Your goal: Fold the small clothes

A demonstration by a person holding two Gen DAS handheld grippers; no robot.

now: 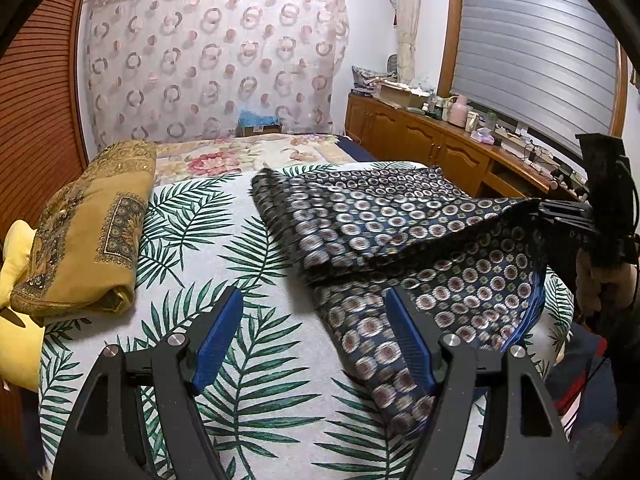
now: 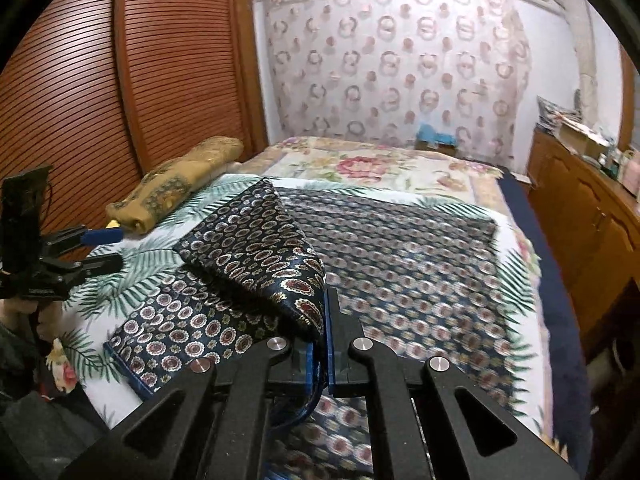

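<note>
A dark blue scarf with round floral medallions [image 1: 400, 232] lies on the palm-leaf cloth [image 1: 248, 360] on the bed. It also shows in the right wrist view [image 2: 400, 264]. My right gripper [image 2: 318, 320] is shut on a corner of the scarf and holds it lifted, with a fold hanging over the flat part. It appears at the right edge of the left wrist view [image 1: 560, 212]. My left gripper [image 1: 316, 316] is open and empty, low over the cloth just left of the scarf's near edge. It also shows in the right wrist view [image 2: 108, 248].
A folded mustard patterned cloth [image 1: 88, 232] lies at the bed's left side beside a yellow item [image 1: 16, 248]. A wooden cabinet with clutter [image 1: 460, 136] runs along the right. A louvred wooden door [image 2: 100, 100] stands on the left. A floral bedspread [image 2: 380, 168] lies beyond.
</note>
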